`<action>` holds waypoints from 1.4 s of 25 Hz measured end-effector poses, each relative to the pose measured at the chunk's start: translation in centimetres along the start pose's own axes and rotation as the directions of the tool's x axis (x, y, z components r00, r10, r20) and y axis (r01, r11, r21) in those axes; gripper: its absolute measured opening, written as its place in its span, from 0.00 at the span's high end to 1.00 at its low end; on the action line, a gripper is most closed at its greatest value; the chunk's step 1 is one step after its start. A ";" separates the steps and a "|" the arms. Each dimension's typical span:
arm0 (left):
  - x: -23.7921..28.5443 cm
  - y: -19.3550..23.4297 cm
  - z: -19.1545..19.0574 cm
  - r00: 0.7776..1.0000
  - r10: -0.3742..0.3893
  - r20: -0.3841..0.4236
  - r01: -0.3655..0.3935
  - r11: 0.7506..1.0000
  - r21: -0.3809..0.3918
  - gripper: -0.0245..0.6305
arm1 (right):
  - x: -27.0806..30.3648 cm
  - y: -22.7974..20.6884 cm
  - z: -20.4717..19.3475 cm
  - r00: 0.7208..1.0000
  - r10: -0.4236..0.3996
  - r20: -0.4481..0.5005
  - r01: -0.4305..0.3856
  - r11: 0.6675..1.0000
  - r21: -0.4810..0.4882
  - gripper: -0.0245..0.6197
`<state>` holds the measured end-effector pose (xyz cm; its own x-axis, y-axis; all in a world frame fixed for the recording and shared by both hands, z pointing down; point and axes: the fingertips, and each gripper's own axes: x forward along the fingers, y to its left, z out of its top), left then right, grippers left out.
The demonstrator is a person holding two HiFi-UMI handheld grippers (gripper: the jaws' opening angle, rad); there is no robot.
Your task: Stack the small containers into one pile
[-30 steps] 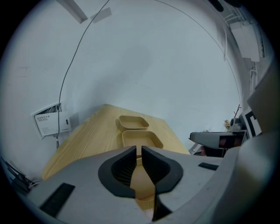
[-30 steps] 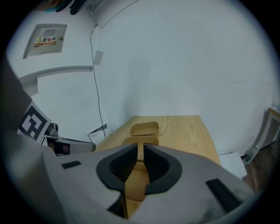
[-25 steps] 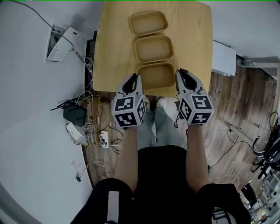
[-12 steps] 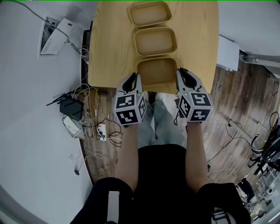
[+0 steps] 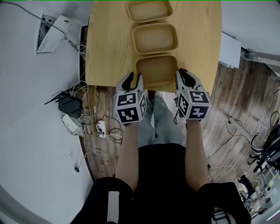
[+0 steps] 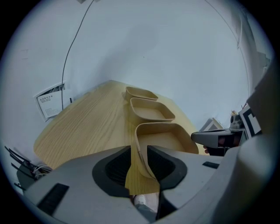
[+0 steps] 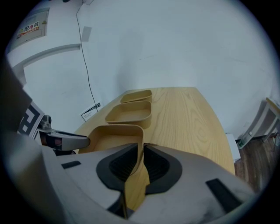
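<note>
Nearest container point(image 5: 156, 70) sits at the table point(image 5: 109, 43) edge, two other containers point(image 5: 155, 37) lined beyond. Left gripper point(image 5: 133, 78) jaws opening, its left wall between them, unpressed. Right gripper point(image 5: 182, 74) clamps its right wall.

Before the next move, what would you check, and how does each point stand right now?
1. Left gripper astride the left wall of the nearest container: ok; jaws opening, not pressing.
2. Right gripper astride its right wall: ok.
3. Right gripper pressing that wall: cannot tell.
4. Middle container empty, ready to receive: ok.
5. Pile started: not ok; with the far container, all three sit in a row, none nested.
</note>
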<state>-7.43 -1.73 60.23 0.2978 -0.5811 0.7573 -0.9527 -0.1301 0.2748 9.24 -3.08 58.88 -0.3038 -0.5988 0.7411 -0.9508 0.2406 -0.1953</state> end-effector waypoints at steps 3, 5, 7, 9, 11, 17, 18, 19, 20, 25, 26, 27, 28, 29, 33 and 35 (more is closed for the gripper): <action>0.2 -0.1 -0.4 1.000 -0.004 -0.007 0.004 1.000 -0.010 0.77 | 0.2 -0.2 -0.5 1.000 -0.008 -0.013 0.008 1.000 0.002 0.89; 0.3 0.0 -0.6 1.000 -0.004 -0.010 0.004 1.000 -0.018 0.77 | 0.3 -0.2 -0.9 1.000 -0.008 -0.022 0.008 1.000 0.004 0.89; 0.4 -0.1 -0.8 1.000 -0.006 -0.010 0.005 1.000 -0.025 0.79 | 0.5 -0.2 -1.2 1.000 -0.003 -0.030 0.003 1.000 0.009 0.88; 0.4 -0.2 -0.8 1.000 -0.009 -0.008 0.009 1.000 -0.030 0.82 | 0.7 0.0 -1.4 0.999 0.006 -0.037 -0.005 1.000 0.012 0.88; 0.4 -0.4 -0.8 1.000 -0.008 -0.007 0.008 1.000 -0.027 0.88 | 0.7 0.1 -1.6 0.999 0.008 -0.042 -0.008 1.000 0.013 0.88; -0.1 -0.8 -0.2 1.000 -0.008 0.003 0.008 1.000 -0.012 0.88 | 0.3 0.1 -1.1 0.999 0.007 -0.035 -0.007 1.000 0.024 0.88; -0.3 -0.9 0.0 1.000 -0.008 0.008 0.008 1.000 -0.009 0.88 | 0.1 0.1 -0.9 1.000 0.007 -0.029 -0.006 1.000 0.025 0.88; -0.4 -1.0 0.3 1.000 -0.007 0.013 0.007 1.000 -0.006 0.88 | 0.0 0.1 -0.6 1.000 0.006 -0.022 -0.006 1.000 0.025 0.88; -0.6 -1.0 0.7 1.000 -0.007 0.019 0.007 1.000 -0.003 0.88 | -0.1 0.1 -0.2 1.000 0.006 -0.014 -0.006 1.000 0.024 0.88; -1.7 -2.1 2.7 0.998 -0.007 0.058 0.006 1.000 0.017 0.88 | -1.5 -0.1 1.7 0.999 0.006 0.034 -0.007 1.000 0.026 0.88; -2.0 -2.3 3.1 0.998 -0.008 0.065 0.007 1.000 0.020 0.88 | -1.9 -0.2 2.1 0.999 0.005 0.042 -0.006 1.000 0.026 0.89; -2.2 -2.6 3.4 0.997 -0.009 0.073 0.008 1.000 0.023 0.88 | -2.2 -0.2 2.4 0.999 0.004 0.052 -0.006 1.000 0.026 0.89; -2.5 -2.8 3.8 0.997 -0.011 0.083 0.008 1.000 0.027 0.88 | -2.5 -0.3 2.8 0.998 0.004 0.062 -0.006 1.000 0.026 0.89; -2.8 -3.0 4.3 0.996 -0.011 0.092 0.008 0.999 0.031 0.88 | -2.8 -0.3 3.2 0.997 0.005 0.072 -0.007 1.000 0.025 0.89; -3.8 -3.7 5.7 0.992 -0.010 0.129 0.004 0.999 0.044 0.88 | -3.9 -0.3 4.6 0.994 0.009 0.109 -0.012 1.000 0.021 0.89; -4.5 -4.2 6.3 0.989 -0.009 0.146 0.002 0.999 0.049 0.88 | -4.6 -0.3 5.1 0.992 0.015 0.125 -0.018 1.000 0.018 0.89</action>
<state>-5.18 -3.65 51.99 0.2940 -0.6911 0.6603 -0.9540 -0.1704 0.2465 10.63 -4.34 52.28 -0.3237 -0.6858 0.6519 -0.9462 0.2371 -0.2203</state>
